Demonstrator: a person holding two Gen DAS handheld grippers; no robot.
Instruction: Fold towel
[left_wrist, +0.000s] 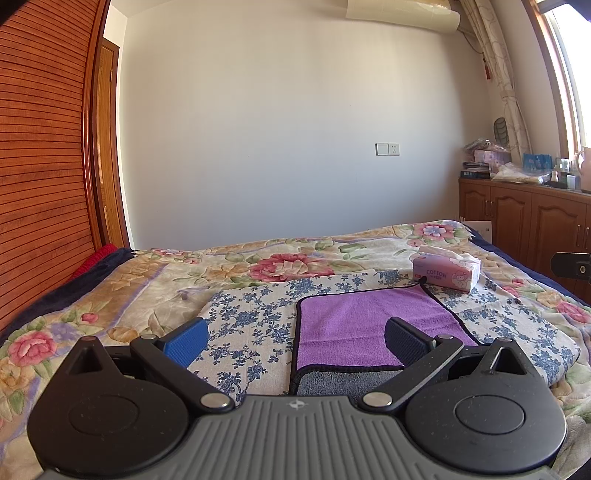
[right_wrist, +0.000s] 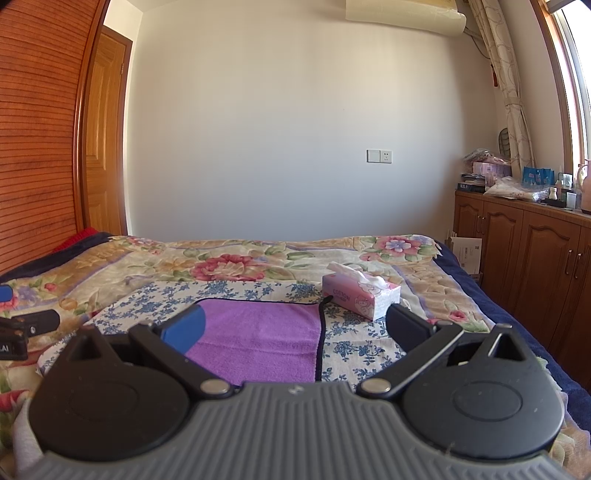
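Observation:
A purple towel (left_wrist: 365, 325) with dark edging lies flat on a blue-flowered cloth (left_wrist: 255, 321) on the bed; its grey underside shows at the near edge, folded over. It also shows in the right wrist view (right_wrist: 258, 339). My left gripper (left_wrist: 295, 336) is open and empty, just above the towel's near left edge. My right gripper (right_wrist: 295, 328) is open and empty, above the towel's near right part. The left gripper's body shows at the left edge of the right wrist view (right_wrist: 22, 328).
A pink tissue box (left_wrist: 447, 271) stands beyond the towel's far right corner, also in the right wrist view (right_wrist: 360, 293). A floral bedspread (left_wrist: 147, 280) covers the bed. Wooden cabinets (right_wrist: 524, 258) with clutter on top stand at right; a slatted wooden headboard (left_wrist: 40, 184) at left.

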